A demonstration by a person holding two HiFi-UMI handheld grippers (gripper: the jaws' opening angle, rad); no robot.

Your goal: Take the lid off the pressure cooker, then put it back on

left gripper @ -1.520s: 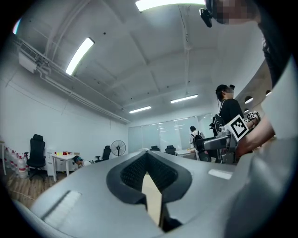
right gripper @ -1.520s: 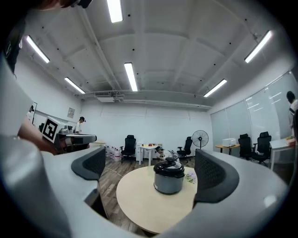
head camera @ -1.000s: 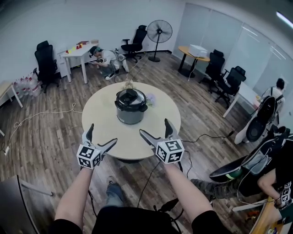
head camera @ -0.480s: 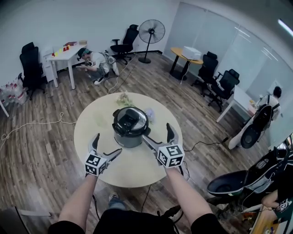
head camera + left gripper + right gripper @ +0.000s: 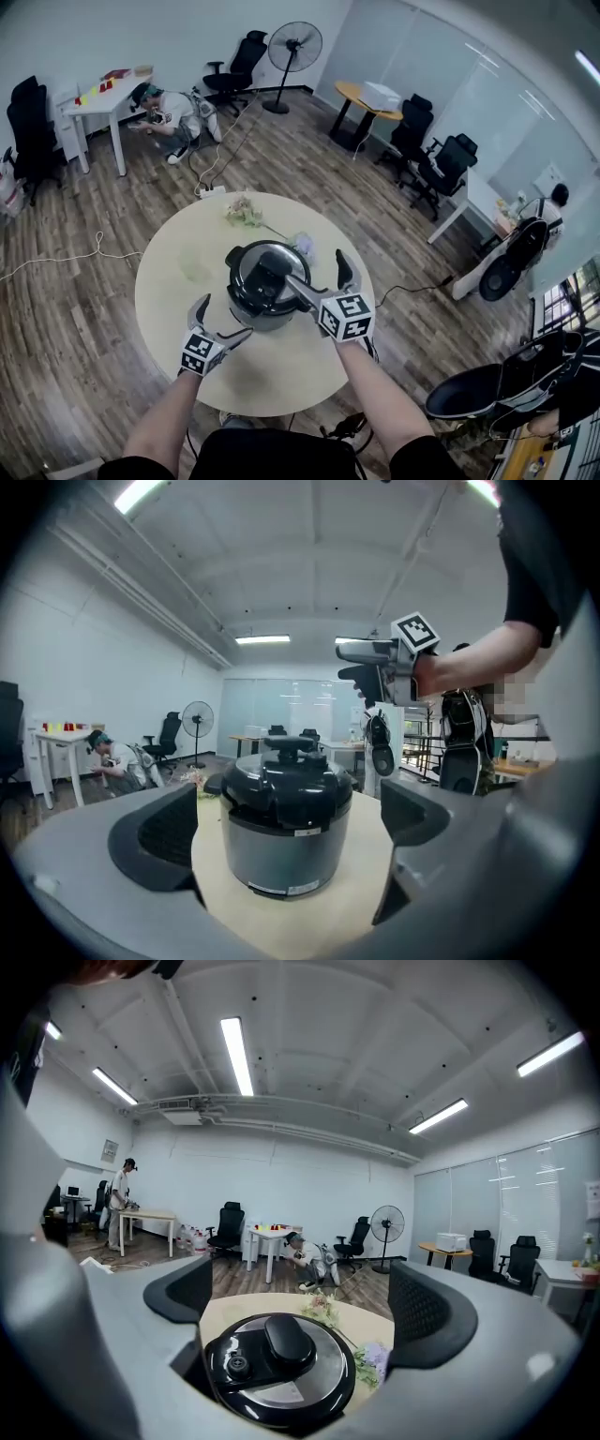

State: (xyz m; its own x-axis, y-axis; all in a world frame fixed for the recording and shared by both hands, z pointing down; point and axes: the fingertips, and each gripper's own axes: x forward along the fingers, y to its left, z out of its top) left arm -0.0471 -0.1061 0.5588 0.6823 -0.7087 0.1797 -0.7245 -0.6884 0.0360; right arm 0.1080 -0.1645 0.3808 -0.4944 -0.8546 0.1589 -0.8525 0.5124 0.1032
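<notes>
both grippers have drawn in toward the pressure cooker since the earlier frames. the right gripper now hangs over its near rim, and the left gripper sits low just beside its body. both sets of jaws stand wide apart and grip nothing. the cooker stands upright near the middle of the round surface, with its lid on and seated.

the step in hand looks like the reach for the lid. to do it well, i would lower the right jaws squarely over the black handle on top and close across its narrow sides. the left jaws could brace the grey body so the pot does not spin. such a lid probably needs a twist to unlock before any lift.

a spray of flowers lies on the surface beyond the cooker. around it are a wood floor, a standing fan, office chairs and a person crouched by a white table.
</notes>
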